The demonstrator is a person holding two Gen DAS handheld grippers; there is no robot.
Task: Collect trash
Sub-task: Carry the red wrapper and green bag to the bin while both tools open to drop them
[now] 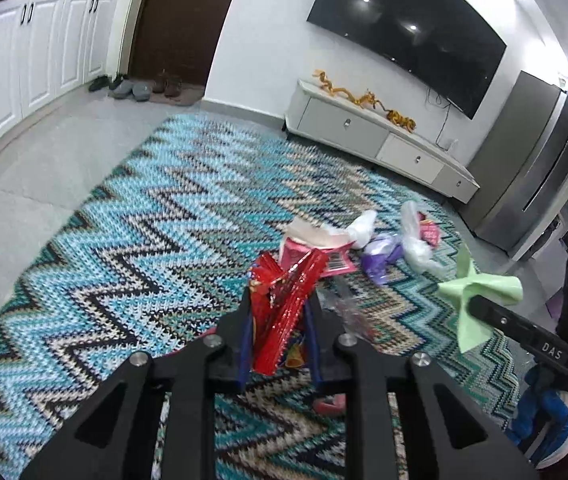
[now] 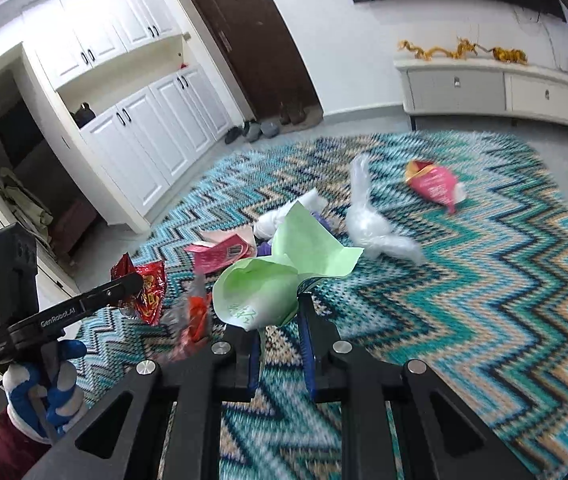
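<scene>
On the zigzag rug (image 1: pixel 144 220), my left gripper (image 1: pixel 280 300) is shut on a crumpled red foil wrapper (image 1: pixel 287 304) that stands up between its blue pads. To its right, my right gripper (image 1: pixel 473 304) holds a light green paper (image 1: pixel 483 290). In the right wrist view the right gripper (image 2: pixel 280 320) is shut on that green paper (image 2: pixel 276 276), lifted off the rug. The left gripper (image 2: pixel 134 282) with the red wrapper (image 2: pixel 152 288) sits at the left, held by a blue-and-white gloved hand (image 2: pixel 44 384).
More trash lies on the rug: a pink carton (image 2: pixel 220 252), a clear plastic bag (image 2: pixel 367 224), a pink snack bag (image 2: pixel 433 184), a purple wrapper (image 1: pixel 379 256) and a blurred clear wrapper (image 2: pixel 192 320). A low TV cabinet (image 1: pixel 383 140), a fridge (image 1: pixel 523 176) and white cupboards (image 2: pixel 144 140) ring the room.
</scene>
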